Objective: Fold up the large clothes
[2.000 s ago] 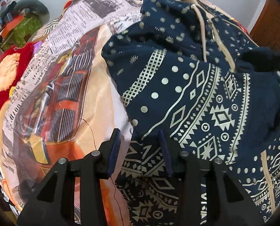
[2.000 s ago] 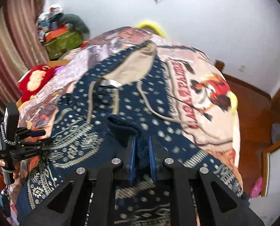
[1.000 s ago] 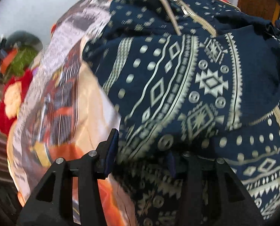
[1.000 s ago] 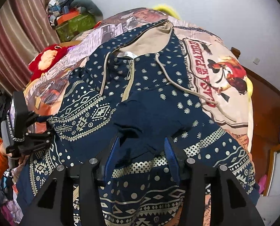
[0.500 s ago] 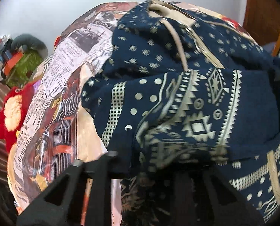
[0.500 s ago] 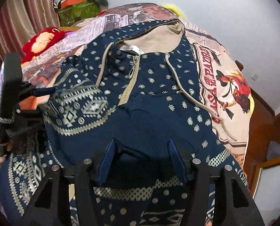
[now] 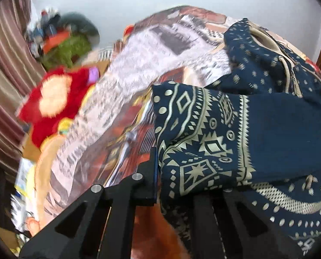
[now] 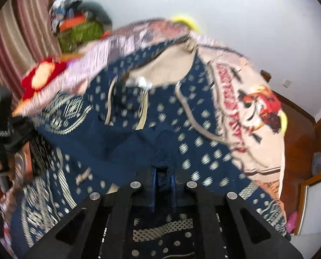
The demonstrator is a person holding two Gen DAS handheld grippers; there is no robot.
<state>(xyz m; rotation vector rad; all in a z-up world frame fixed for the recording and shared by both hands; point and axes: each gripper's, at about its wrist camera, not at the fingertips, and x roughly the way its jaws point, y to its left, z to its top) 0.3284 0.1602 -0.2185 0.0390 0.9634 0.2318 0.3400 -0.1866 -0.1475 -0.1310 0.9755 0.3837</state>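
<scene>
Right wrist view: hoodie (image 8: 160, 129) lies on the bed (image 8: 257, 116), hood toward the far wall, long axis running away from me. My right gripper (image 8: 162, 183) pinches dark fabric; my left gripper (image 7: 160, 177) clamps the patterned sleeve (image 7: 203, 140). Sleeve fold is in hand; next, I lay both across the chest.
</scene>
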